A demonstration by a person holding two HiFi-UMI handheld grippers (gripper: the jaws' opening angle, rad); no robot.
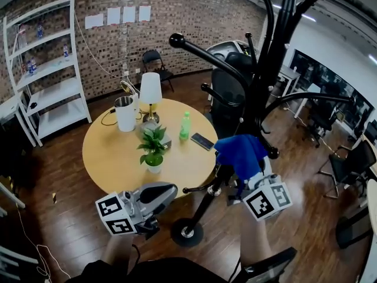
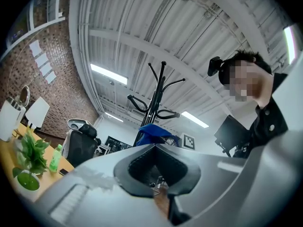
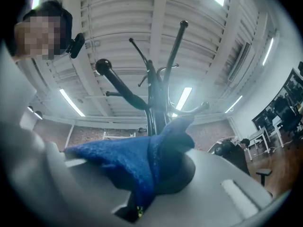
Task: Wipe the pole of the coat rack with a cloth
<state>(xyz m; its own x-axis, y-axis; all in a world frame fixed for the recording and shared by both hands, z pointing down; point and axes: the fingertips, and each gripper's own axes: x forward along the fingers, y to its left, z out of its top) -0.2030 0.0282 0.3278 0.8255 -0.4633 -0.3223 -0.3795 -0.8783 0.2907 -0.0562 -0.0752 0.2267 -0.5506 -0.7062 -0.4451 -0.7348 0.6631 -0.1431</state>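
The blue cloth (image 1: 240, 152) sits against the black pole (image 1: 266, 75) of the coat rack, low down, above the rack's round base (image 1: 187, 233). The right tool (image 1: 242, 180) is clamped on the cloth's lower fold. The left tool (image 2: 154, 148) has its jaws together with nothing between them, held low beside the base. Behind is a round wooden surface (image 1: 112, 158) carrying a potted plant (image 1: 153, 149), a lamp (image 1: 150, 93) and a green bottle (image 1: 185, 126).

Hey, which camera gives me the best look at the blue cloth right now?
The right gripper view: the blue cloth fills the centre, pinched in the right claw. The head view shows it smaller, bunched by the coat rack pole. The left gripper view shows only a small blue patch far off.
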